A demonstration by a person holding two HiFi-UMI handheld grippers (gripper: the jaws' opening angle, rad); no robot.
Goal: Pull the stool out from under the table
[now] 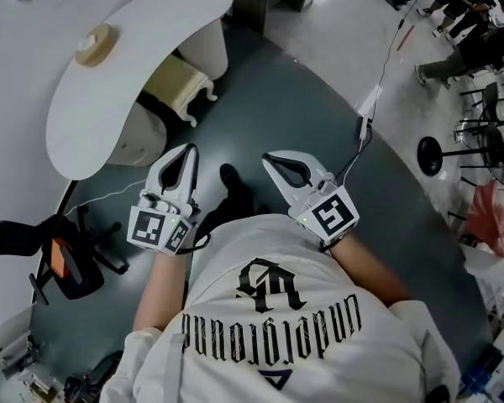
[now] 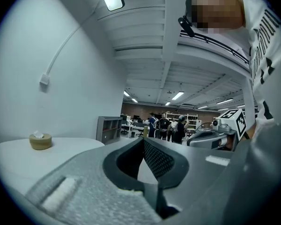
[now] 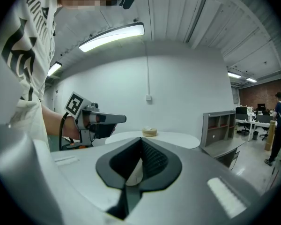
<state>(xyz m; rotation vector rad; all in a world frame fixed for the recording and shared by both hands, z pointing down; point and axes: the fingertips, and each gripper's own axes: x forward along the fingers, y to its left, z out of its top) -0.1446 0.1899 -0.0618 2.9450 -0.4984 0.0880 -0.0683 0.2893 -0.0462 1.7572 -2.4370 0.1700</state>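
Both of my grippers sit low in the head view, held in front of the person's white shirt [image 1: 277,326] and pointing toward 12 o'clock. The left gripper [image 1: 186,153] has its jaws pressed fully together. Its own view shows the dark pads meeting at the tip with nothing between them [image 2: 144,140]. The right gripper [image 1: 270,159] is the same, with its jaws closed tight and empty [image 3: 141,139]. The two are near each other but apart, with a black shoe [image 1: 232,180] on the dark floor [image 1: 319,116] between them.

The stool [image 1: 178,85] is at about 11 o'clock from the left gripper. It is cream coloured with curved legs and is tucked partly under the edge of the white table [image 1: 151,32]. Part of its seat and two legs show beyond the tabletop. A strip of bare floor separates it from both grippers, and neither touches it.

A beige roll [image 1: 95,44] rests on the tabletop, at 10 o'clock from my left gripper. It also shows in the left gripper view [image 2: 40,141] and in the right gripper view [image 3: 150,132].

At 8 o'clock in the head view a black stand with an orange part [image 1: 65,263] is on the floor. At 2 o'clock, on the lighter floor, several people [image 1: 470,23] stand well away. A grey shelf unit [image 3: 221,125] shows at 3 o'clock in the right gripper view.
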